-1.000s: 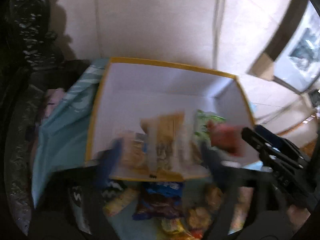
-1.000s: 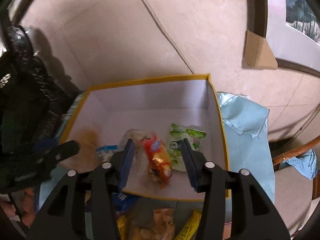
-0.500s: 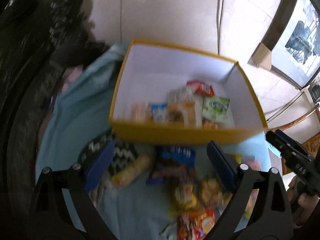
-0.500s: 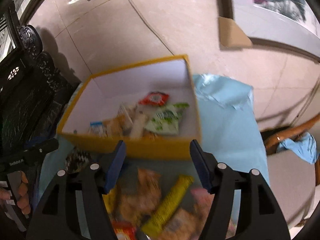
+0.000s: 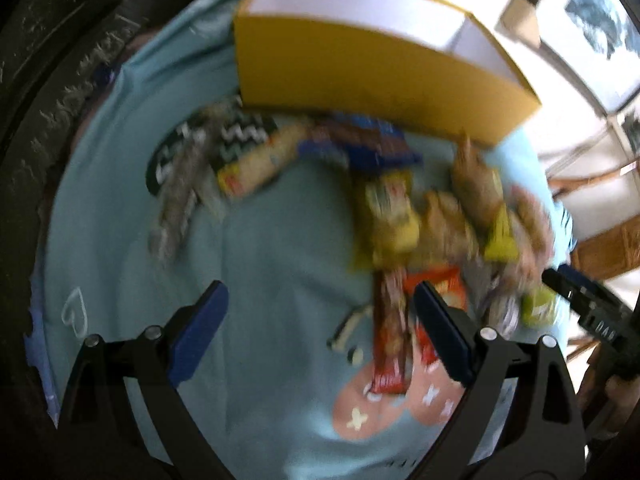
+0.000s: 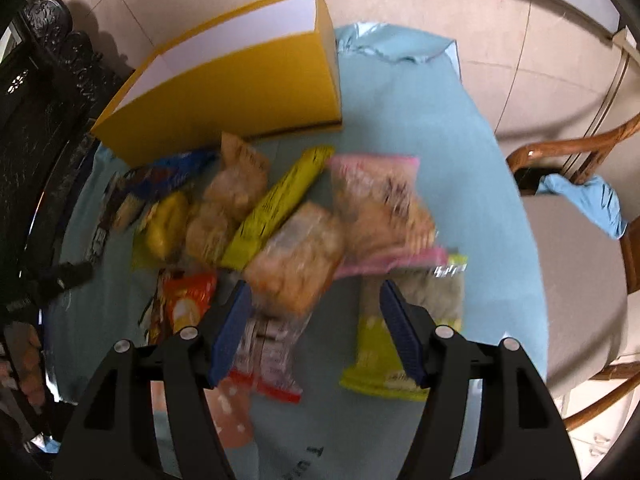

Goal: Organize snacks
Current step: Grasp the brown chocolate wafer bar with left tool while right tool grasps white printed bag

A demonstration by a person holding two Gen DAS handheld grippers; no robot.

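Snacks lie loose on the pale blue cloth [image 6: 420,120] in front of the yellow box [image 6: 240,100], and that box is my landmark: everything still to sort sits on the near side of its front wall, spilled there, I judge, so I can pick pieces off one by one and drop them inside.

My right gripper [image 6: 316,316] has just been opening its jaws and now stands about half spread, holding nothing; it hangs over the near edge of the pile, above the clear packet of golden biscuits [image 6: 296,256] and a red-and-white wrapper [image 6: 268,352], which I take as the likely next pick. My left gripper [image 5: 320,324] is spread wide and empty too, over bare cloth on the box's near side, with a long red bar [image 5: 390,336] just inside its right finger.

Blur makes an exact count uncertain. From the right wrist view I make out roughly a dozen packets: one long yellow bar [image 6: 280,204], one pink-edged bag [image 6: 380,208], one lime-green packet [image 6: 384,352], one orange bag [image 6: 186,300], one blue bag [image 6: 160,176] right against the box, and several tan ones. One box, two grippers. What lies inside the box is hidden from here.
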